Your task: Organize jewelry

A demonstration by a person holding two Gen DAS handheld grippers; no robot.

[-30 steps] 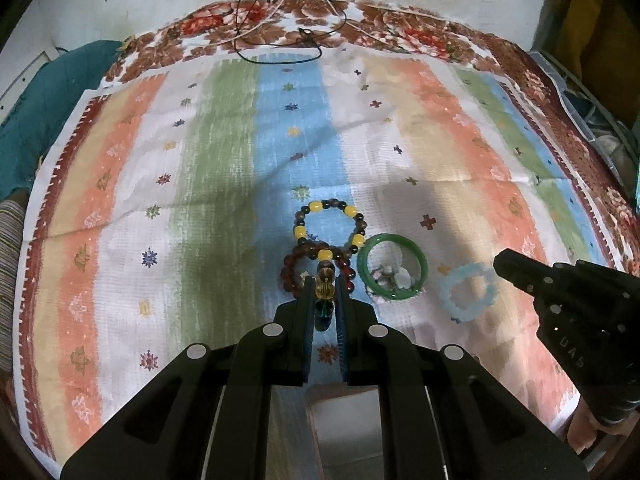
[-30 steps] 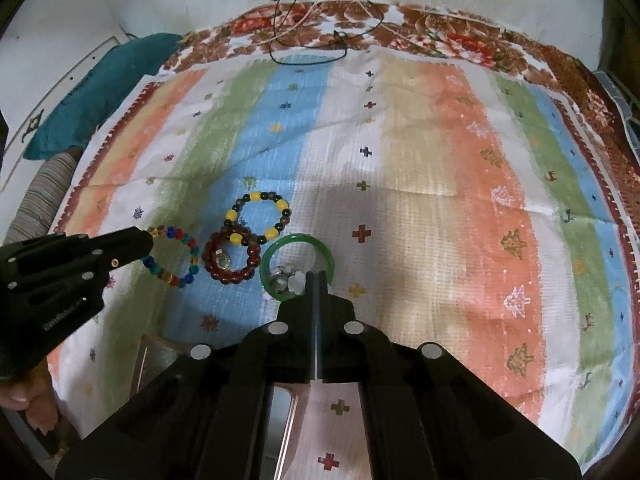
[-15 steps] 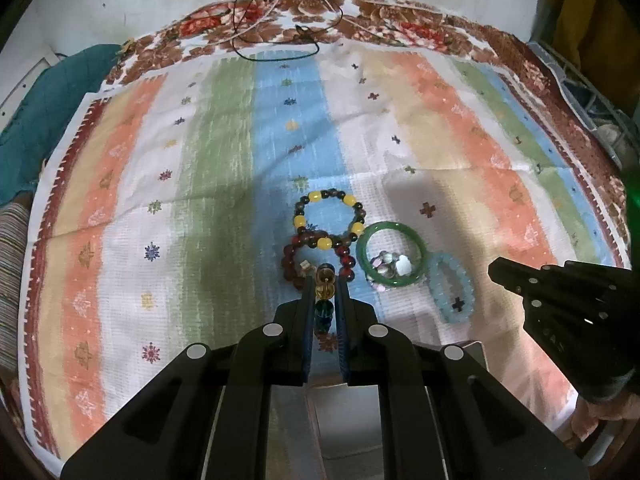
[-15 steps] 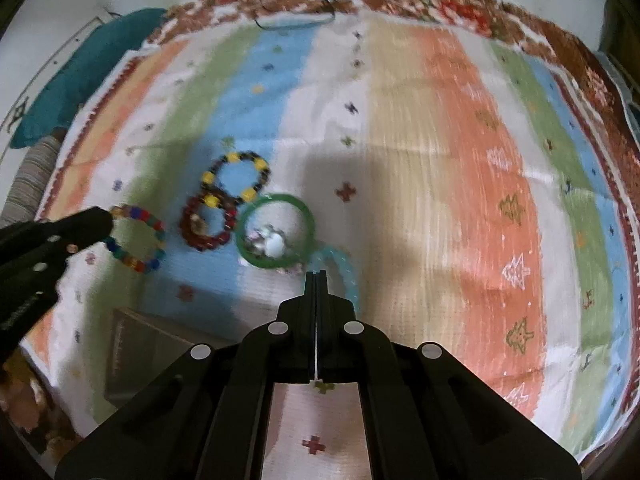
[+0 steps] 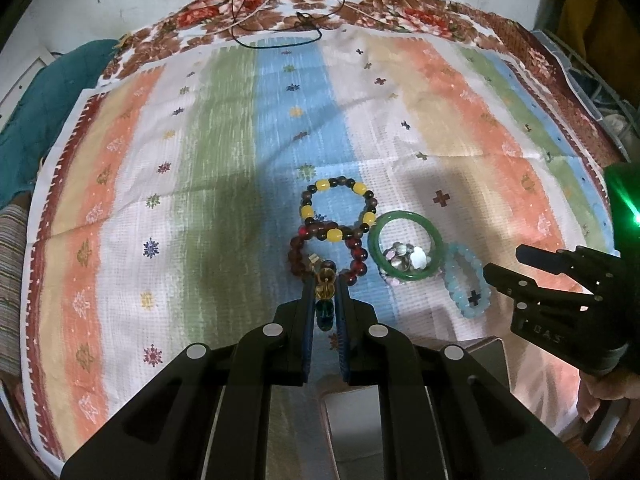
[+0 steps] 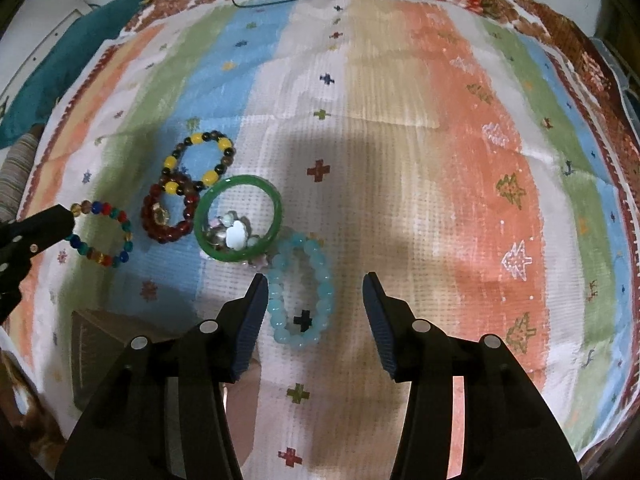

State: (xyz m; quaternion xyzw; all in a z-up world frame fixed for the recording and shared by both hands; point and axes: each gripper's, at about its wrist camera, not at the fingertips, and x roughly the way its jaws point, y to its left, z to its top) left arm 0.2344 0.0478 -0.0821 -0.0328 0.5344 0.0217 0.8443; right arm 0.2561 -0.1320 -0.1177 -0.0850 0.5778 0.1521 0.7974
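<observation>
**Bracelets gathering near the front edge of the striped cloth**

Bracelets lie in a loose row on the striped cloth (image 6: 400, 128), close to its near edge and left of its middle. From left to right in the right wrist view there are a multicoloured bead bracelet (image 6: 102, 234), a dark red bead bracelet (image 6: 170, 216), a brown and yellow bead bracelet (image 6: 200, 160) overlapping it on the far side, a green bangle (image 6: 239, 218) with small shiny stones (image 6: 230, 234) inside its ring, and a pale blue bead bracelet (image 6: 300, 292) touching the bangle's near side.

The right gripper (image 6: 316, 304) points steeply down with its jaws opening; the pale blue bracelet lies flat between them, and neither pad presses on it. The left gripper (image 5: 325, 300) is nearly closed on the multicoloured bracelet, whose beads show pinched between its pads.

The step in hand looks like setting each bracelet into the row. To do it well, the right gripper should lift straight up and clear of the blue beads before moving sideways, so a pad does not drag the loop against the bangle and scatter the stones. The left gripper would best lower its bracelet flat onto bare cloth just beside the red one, then open.

Raised lettering on the right gripper's body in the left wrist view seems to read "DAS" (image 5: 546, 334); nothing else is legible.
</observation>
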